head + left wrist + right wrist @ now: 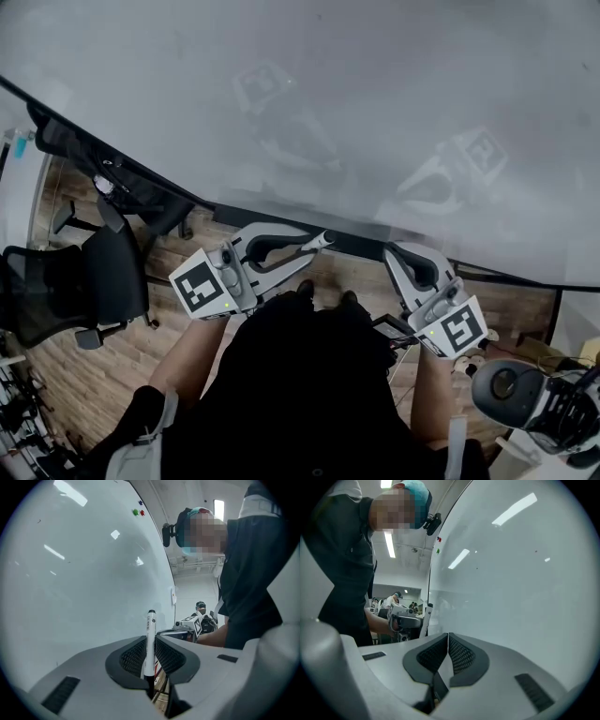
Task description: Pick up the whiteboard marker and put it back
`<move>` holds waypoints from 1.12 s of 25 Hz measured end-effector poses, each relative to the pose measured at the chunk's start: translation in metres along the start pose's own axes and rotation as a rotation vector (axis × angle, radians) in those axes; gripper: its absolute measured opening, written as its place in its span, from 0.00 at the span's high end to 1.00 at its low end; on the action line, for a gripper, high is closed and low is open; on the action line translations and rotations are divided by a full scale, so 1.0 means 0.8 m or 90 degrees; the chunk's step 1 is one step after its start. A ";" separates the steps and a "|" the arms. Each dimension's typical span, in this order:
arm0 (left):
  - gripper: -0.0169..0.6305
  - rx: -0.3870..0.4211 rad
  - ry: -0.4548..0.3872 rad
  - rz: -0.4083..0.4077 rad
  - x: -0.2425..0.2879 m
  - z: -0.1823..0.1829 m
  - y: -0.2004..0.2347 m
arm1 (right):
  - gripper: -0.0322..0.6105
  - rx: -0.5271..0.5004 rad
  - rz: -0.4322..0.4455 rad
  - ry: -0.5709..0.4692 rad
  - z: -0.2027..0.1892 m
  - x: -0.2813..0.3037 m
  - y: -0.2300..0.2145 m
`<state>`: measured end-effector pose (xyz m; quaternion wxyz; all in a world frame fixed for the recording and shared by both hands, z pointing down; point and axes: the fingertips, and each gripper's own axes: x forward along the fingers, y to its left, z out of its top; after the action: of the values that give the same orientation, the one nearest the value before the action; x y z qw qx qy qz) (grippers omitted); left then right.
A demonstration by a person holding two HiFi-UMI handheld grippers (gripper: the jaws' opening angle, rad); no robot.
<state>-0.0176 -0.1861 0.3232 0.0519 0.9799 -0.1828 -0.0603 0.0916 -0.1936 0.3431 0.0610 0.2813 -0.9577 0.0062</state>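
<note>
The left gripper point(150, 660) is clamped on the white-barrelled whiteboard marker with black ends point(150, 637). The marker stands upright between the gripper's black ribbed pads point(133, 656), its upper end poking above them. Small dark print runs along the barrel, too fine to read. In the head view the marker juts from the jaws close to the lower edge of the large glossy white whiteboard point(328, 112). The right gripper point(448, 651) holds nothing, its jaws pressed together. The left gripper's cube point(202, 286) bears a black-and-white square pattern and no legible words. A small green magnet point(136, 512) and a small red magnet point(142, 513) sit high on the board.
</note>
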 end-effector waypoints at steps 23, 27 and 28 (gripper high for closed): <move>0.86 -0.051 -0.087 -0.053 -0.005 0.028 -0.037 | 0.92 -0.007 0.027 -0.021 0.027 -0.004 0.047; 0.86 -0.051 -0.086 -0.056 -0.007 0.028 -0.033 | 0.92 -0.007 0.026 -0.018 0.028 0.005 0.047; 0.86 -0.052 -0.087 -0.057 -0.007 0.029 -0.032 | 0.92 -0.006 0.026 -0.017 0.028 0.005 0.046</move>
<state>-0.0167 -0.1621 0.2979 0.0767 0.9778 -0.1393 -0.1365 0.0657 -0.1659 0.3222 0.0493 0.2618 -0.9639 -0.0009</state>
